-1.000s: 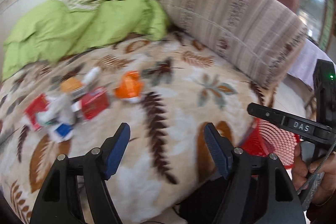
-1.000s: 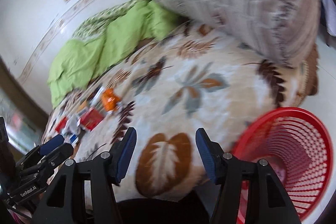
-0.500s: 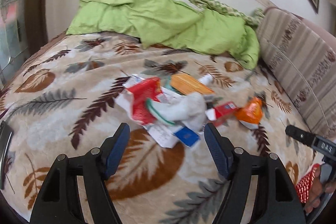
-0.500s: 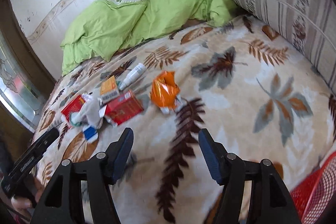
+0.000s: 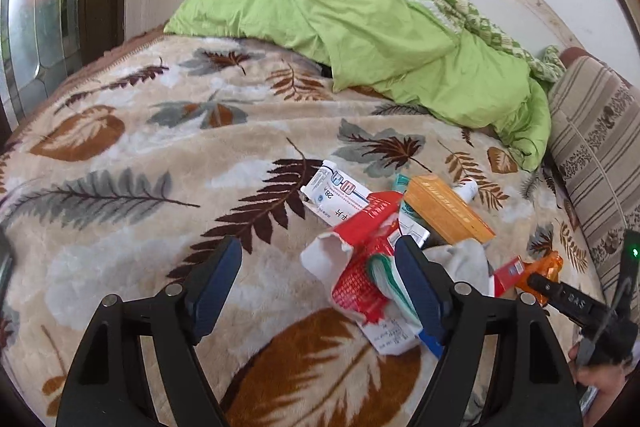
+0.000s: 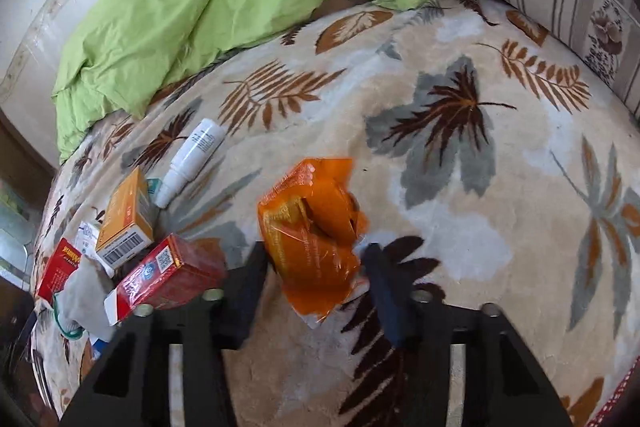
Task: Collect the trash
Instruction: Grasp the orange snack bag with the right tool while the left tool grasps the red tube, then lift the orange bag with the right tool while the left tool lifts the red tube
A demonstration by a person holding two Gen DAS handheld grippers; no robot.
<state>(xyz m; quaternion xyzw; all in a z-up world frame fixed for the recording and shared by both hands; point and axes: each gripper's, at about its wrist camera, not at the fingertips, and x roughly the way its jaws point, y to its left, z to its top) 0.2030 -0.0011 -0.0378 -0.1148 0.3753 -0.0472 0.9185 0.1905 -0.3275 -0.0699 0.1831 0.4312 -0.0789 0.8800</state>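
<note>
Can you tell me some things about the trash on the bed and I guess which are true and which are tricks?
1. The orange plastic wrapper lies between the right gripper fingers, whose jaws are closing. True.
2. The white bottle stands upright. False: it lies on its side on the leaf-patterned blanket.
3. The left gripper is holding the yellow box. False: its jaws are opening with nothing gripped, and the box lies beyond them.
4. A green quilt is bunched up at the far end of the bed. True.
5. The torn red box lies in the trash pile beside the left gripper. True.
</note>
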